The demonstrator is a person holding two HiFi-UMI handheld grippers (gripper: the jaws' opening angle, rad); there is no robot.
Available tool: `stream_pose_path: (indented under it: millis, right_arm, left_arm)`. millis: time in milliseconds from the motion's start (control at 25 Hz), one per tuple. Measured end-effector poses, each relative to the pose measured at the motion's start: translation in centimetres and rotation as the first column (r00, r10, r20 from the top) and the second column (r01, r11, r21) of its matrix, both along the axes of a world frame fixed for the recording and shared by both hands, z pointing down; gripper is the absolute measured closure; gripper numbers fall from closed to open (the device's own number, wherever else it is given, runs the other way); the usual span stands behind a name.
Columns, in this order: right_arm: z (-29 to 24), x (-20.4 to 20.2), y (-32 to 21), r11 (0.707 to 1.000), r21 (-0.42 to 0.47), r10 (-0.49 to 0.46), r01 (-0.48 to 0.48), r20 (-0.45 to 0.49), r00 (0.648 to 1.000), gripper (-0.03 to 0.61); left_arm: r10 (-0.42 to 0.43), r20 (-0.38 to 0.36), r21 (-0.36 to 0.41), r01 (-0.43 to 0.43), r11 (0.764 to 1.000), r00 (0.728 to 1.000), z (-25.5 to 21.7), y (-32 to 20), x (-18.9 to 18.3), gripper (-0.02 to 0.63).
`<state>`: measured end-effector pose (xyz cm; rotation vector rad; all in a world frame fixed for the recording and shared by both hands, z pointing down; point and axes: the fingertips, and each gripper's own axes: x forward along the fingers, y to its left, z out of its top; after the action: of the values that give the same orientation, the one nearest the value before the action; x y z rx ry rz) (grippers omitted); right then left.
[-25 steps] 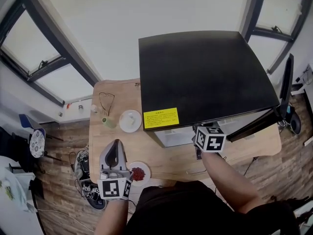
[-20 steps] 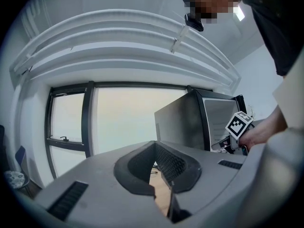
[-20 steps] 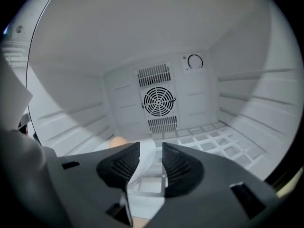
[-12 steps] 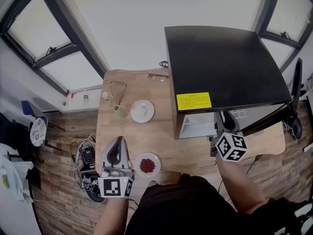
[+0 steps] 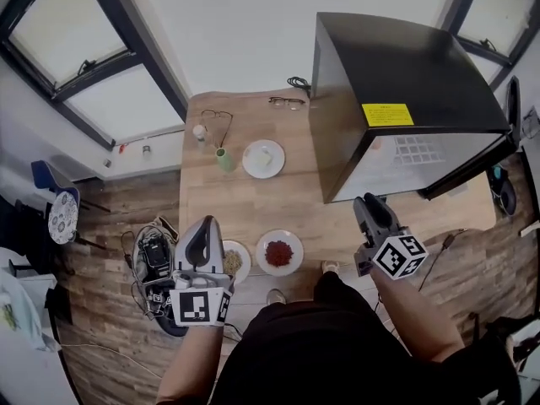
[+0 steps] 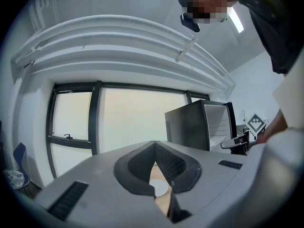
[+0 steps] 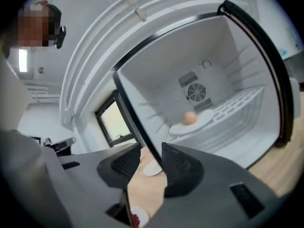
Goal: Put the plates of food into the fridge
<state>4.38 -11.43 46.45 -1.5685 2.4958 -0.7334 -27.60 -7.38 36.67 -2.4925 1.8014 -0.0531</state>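
Three plates sit on the wooden table [image 5: 253, 205]: a white plate with pale food [image 5: 263, 158] at the back, a plate with red food [image 5: 278, 253] and a plate with brown food [image 5: 234, 261] near the front edge. The black fridge [image 5: 396, 66] stands open at the right; inside, a plate with a round orange food [image 7: 190, 120] rests on its shelf. My left gripper [image 5: 205, 224] hovers just left of the brown-food plate, shut and empty. Off the table's front right, my right gripper [image 5: 369, 202] points at the fridge opening with its jaws open and nothing between them.
Eyeglasses [image 5: 288, 102], a second pair [image 5: 218, 118], a green cup [image 5: 224, 159] and a small bottle [image 5: 199, 132] lie at the table's back. The fridge door [image 5: 511, 99] is swung out to the right. A bag and cables [image 5: 155, 264] sit on the floor at the left.
The head view has swung, bringing the brown-food plate into sight. My right gripper has drawn back from the fridge front and turned. My left gripper has shifted left, away from the red-food plate.
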Motion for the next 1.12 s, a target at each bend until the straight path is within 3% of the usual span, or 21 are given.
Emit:
stream_pose_path:
  millis: [80, 200, 520, 760, 960, 1120]
  right_arm:
    - [2.6, -3.1, 2.2, 0.995, -0.061, -0.078, 0.081, 0.044, 0.996, 0.423]
    - [6.8, -5.8, 5.5, 0.980, -0.168, -0.099, 0.110, 0.076, 0.992, 0.423]
    - [17.0, -10.3, 12.1, 0.908, -0.405, -0.014, 0.109, 0.232, 0.973, 0.423]
    - [23.4, -11.7, 14.1, 0.831, -0.554, 0.152, 0.045, 0.305, 0.940, 0.422]
    - [25.4, -13.7, 13.9, 0.808, -0.579, 0.156, 0.112, 0.393, 0.906, 0.417]
    - [27.5, -14.9, 13.6, 0.762, -0.634, 0.201, 0.132, 0.425, 0.882, 0.416]
  left_arm:
    - [0.015, -0.002, -0.009, -0.015, 1.000, 1.000, 0.7, 0.7, -1.1, 0.609]
    - [0.028, -0.010, -0.035, -0.028, 0.999, 1.000, 2.0, 1.8, -2.5, 0.609]
    - [0.053, 0.015, -0.080, -0.052, 0.995, 0.998, 4.4, 4.4, -4.7, 0.609]
    - [0.059, 0.063, -0.106, -0.053, 0.993, 0.996, 5.1, 6.1, -6.2, 0.609]
    - [0.036, 0.072, -0.129, -0.026, 0.991, 0.997, 5.8, 7.3, -6.9, 0.609]
    - [0.042, 0.086, -0.144, -0.030, 0.989, 0.995, 6.1, 8.3, -6.5, 0.609]
